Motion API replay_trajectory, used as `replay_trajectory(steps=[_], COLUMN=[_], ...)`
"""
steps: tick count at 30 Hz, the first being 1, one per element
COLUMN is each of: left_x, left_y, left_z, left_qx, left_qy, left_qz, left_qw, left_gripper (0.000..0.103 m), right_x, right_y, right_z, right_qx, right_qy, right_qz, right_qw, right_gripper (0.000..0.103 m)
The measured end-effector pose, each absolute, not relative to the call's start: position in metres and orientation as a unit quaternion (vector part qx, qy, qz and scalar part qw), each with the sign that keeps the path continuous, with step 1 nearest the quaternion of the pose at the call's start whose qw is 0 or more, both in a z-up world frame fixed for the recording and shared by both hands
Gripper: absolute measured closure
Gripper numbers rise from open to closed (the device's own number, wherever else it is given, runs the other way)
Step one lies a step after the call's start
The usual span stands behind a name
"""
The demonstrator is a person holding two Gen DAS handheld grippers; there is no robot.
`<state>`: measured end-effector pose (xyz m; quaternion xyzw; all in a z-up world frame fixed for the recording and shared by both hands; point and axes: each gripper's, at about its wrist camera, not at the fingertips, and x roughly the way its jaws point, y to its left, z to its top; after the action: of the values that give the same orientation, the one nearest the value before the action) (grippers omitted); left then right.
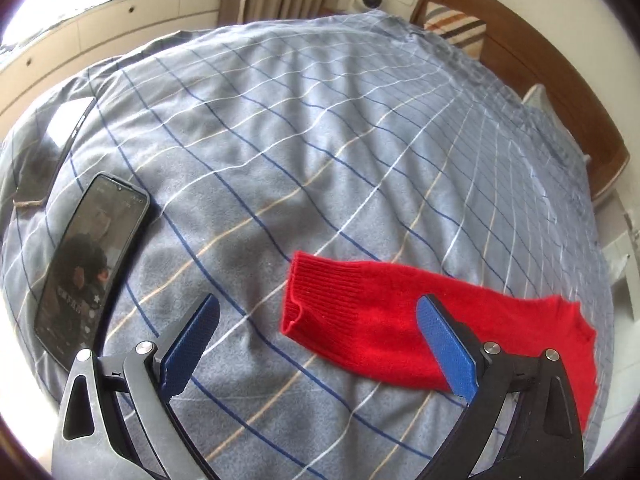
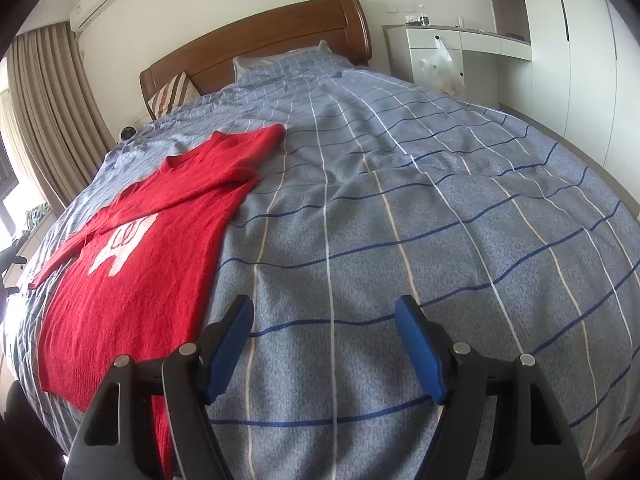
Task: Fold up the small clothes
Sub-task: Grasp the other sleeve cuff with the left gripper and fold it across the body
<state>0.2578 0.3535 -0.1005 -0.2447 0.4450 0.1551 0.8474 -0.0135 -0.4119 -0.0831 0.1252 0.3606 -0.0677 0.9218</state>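
A small red knit sweater (image 2: 160, 240) with a white figure on its front lies flat on the blue checked bedspread (image 2: 400, 200), one sleeve folded across its chest. In the left wrist view its other sleeve (image 1: 360, 312) stretches left, ribbed cuff at the end. My left gripper (image 1: 318, 312) is open and empty just above that sleeve, its right finger over the red knit. My right gripper (image 2: 324, 312) is open and empty over bare bedspread, just right of the sweater's hem.
Two phones lie on the bed at the left: one with a lit screen (image 1: 88, 264), another (image 1: 52, 148) beyond it. A wooden headboard (image 2: 256, 48) and striped pillow (image 2: 172, 92) stand at the far end. White cabinets (image 2: 460, 52) stand at right.
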Motion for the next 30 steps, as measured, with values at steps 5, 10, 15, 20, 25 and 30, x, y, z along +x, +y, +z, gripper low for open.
replay_trajectory(steps=[5, 10, 15, 20, 25, 30], left_x=[0.276, 0.274, 0.279, 0.296, 0.304, 0.297], left_y=[0.348, 0.346, 0.319, 0.215, 0.067, -0.059], left_z=[-0.126, -0.130, -0.068, 0.034, 0.087, 0.074], left_qx=[-0.234, -0.226, -0.181, -0.092, 0.008, 0.066], left_qy=[0.491, 0.493, 0.443, 0.383, 0.351, 0.348], left_qz=[0.138, 0.147, 0.117, -0.012, -0.143, -0.232], left_qw=[0.827, 0.827, 0.870, 0.919, 0.925, 0.906], left_gripper=[0.037, 0.099, 0.100, 0.100, 0.100, 0.100], right_x=[-0.012, -0.012, -0.014, -0.017, -0.018, -0.024], right_y=[-0.412, -0.415, -0.415, -0.415, -0.416, -0.419], right_z=[-0.085, -0.086, -0.084, -0.083, -0.083, -0.080], right_qx=[0.124, 0.129, 0.131, 0.135, 0.145, 0.154], right_qy=[0.366, 0.361, 0.357, 0.350, 0.347, 0.337], right_qz=[-0.066, -0.074, -0.071, -0.067, -0.062, -0.061], right_qw=[0.920, 0.920, 0.922, 0.925, 0.925, 0.927], right_gripper=[0.030, 0.030, 0.030, 0.030, 0.030, 0.030])
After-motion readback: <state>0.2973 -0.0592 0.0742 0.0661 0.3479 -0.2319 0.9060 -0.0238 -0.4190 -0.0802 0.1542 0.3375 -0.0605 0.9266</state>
